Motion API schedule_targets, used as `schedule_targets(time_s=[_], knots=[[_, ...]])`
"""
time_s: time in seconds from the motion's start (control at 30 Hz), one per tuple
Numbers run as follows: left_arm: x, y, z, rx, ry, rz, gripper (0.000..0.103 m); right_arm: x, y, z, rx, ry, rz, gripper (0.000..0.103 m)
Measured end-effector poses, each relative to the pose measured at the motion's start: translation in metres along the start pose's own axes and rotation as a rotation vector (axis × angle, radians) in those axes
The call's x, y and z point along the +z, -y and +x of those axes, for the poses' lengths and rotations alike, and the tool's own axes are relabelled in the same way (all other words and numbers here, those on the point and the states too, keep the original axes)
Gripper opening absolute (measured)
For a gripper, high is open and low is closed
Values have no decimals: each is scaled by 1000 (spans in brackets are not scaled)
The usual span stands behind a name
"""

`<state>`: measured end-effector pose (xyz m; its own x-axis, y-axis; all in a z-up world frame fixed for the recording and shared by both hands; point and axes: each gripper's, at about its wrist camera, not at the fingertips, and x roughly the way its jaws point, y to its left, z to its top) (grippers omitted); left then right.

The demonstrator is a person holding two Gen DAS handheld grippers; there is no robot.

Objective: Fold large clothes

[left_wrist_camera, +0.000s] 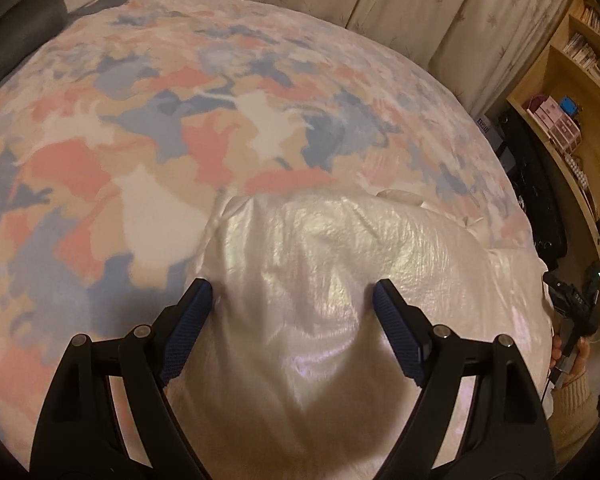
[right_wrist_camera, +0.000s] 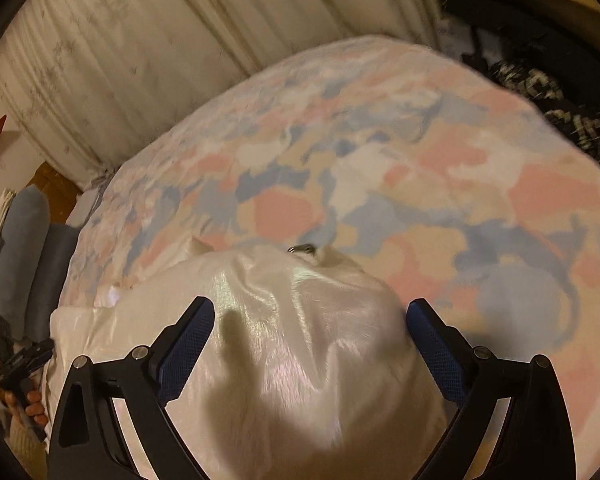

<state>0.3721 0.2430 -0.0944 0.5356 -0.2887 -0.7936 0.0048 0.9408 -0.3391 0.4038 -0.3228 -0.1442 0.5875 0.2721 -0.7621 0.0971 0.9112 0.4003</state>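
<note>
Left claw (left_wrist_camera: 292, 292) wide, empty, over shiny white garment (left_wrist_camera: 320, 264); right claw (right_wrist_camera: 308, 312) wide, empty too.

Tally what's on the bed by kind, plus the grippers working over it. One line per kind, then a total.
Shiny white garment: 1
Patterned bedspread, in pink, blue, beige and white: 1
Grippers: 2, the left gripper and the right gripper, both open above the garment
Total: 4
</note>
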Motion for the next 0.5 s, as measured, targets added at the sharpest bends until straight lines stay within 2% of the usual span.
schedule_targets(time_s=[0.07,0.1,0.13,0.2,0.23,0.27,0.3,0.4,0.47,0.5], knots=[[1,1,10,7,-17,-9,79,-1,1,16,24,-38,0,97],[1,4,11,20,-6,-15,74,-2,-1,20,22,-38,-12,90],[1,9,11,54,18,-11,54,-2,-5,21,5,-31,-47,81],[3,18,9,133,51,2,23,-3,-13,19,-37,-7,-108,39],[4,22,6,189,78,0,13,-3,-16,15,-66,17,-125,32],[5,26,3,218,97,-4,7,-2,-20,10,-93,47,-130,21],[5,30,-1,253,125,-8,6,-1,-23,4,-110,73,-128,15],[6,38,-5,355,188,-4,4,2,-28,-7,-200,164,-100,12],[5,39,7,438,178,-6,4,3,-27,2,-297,167,-86,12],[2,39,15,479,165,-1,4,2,-24,11,-353,141,-81,12]])
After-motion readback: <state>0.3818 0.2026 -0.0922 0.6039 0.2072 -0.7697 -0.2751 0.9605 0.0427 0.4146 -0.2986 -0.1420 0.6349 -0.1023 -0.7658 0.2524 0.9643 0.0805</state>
